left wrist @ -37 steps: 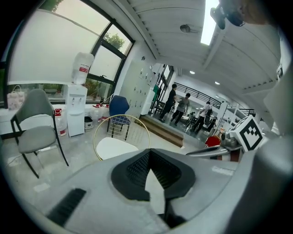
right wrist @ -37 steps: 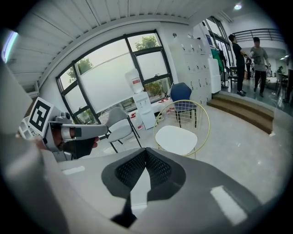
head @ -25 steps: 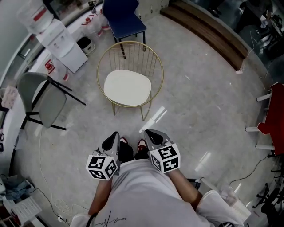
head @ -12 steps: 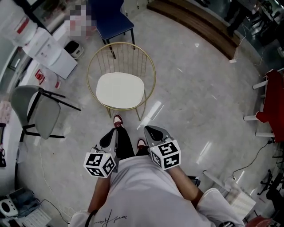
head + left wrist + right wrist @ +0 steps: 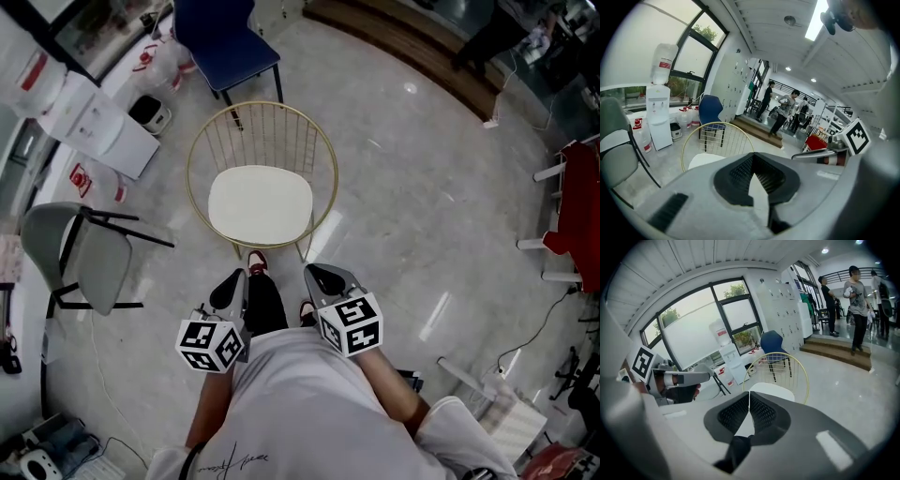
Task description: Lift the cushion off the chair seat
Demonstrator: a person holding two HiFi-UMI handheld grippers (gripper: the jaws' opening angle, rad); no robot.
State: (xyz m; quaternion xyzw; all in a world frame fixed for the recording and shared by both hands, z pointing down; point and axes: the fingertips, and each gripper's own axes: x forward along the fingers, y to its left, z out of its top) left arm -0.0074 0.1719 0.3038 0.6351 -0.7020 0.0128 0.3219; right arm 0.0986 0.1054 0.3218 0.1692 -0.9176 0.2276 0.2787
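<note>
A cream cushion (image 5: 261, 204) lies flat on the seat of a round gold wire chair (image 5: 200, 150) just ahead of the person's feet. Both grippers are held close to the body, short of the chair and touching nothing. My left gripper (image 5: 236, 281) is shut and empty, aimed toward the chair's front edge. My right gripper (image 5: 314, 275) is also shut and empty, beside it. In the left gripper view the cushion (image 5: 704, 160) shows past the closed left gripper (image 5: 752, 154). The right gripper view shows the cushion (image 5: 771, 391) beyond the closed right gripper (image 5: 749, 393).
A blue chair (image 5: 225, 37) stands behind the wire chair. To the left are a grey chair (image 5: 89, 258) and a white water dispenser (image 5: 98, 117). A wooden step (image 5: 412, 47) runs along the back right, and red furniture (image 5: 581, 206) stands at the right edge. People stand far off.
The person has stepped toward the wire chair, and both shut grippers have moved forward with them. The chair now lies nearer the grippers' tips.
</note>
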